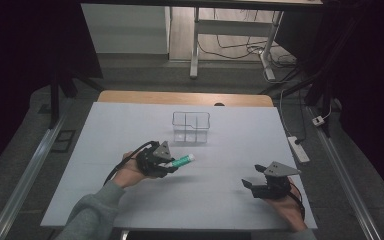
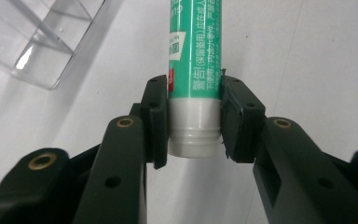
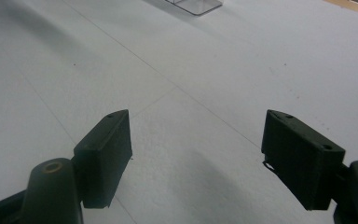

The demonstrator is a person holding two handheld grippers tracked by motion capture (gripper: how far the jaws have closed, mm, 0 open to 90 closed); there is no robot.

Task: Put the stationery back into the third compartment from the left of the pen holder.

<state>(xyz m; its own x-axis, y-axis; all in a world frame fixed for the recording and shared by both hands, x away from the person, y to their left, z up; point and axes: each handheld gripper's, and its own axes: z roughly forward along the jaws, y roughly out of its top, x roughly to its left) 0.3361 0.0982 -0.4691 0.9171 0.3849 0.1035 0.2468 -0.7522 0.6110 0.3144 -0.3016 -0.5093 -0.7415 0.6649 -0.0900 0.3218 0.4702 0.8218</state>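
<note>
- Pinching a green glue stick point(image 2: 196, 56) near its white bottom end, the left gripper point(image 2: 195, 123) is pressing one black pad against each side of the tube.
- Seen from the high view, the left gripper point(image 1: 172, 165) is holding the glue stick point(image 1: 182, 161) roughly level above the white table point(image 1: 130, 125), with the tube's white tip pointing to the right and a little away from the person.
- A clear plastic organiser box point(image 1: 191, 127) with inner dividers is standing on the table just beyond the glue stick, apart from it; in the left gripper view one corner of the box point(image 2: 42, 42) is showing at the upper left.
- The right gripper point(image 1: 252, 184) is resting low over the table's near right part, well apart from the glue stick and the box.
- In the right gripper view its jaws are standing spread wide with nothing between them, over bare table point(image 3: 191, 84).
- The print on the tube is looking like Chinese lettering, though it is too small to read with any certainty.
- A grey sleeve point(image 1: 92, 215) is covering the person's left forearm at the bottom of the high view.
</note>
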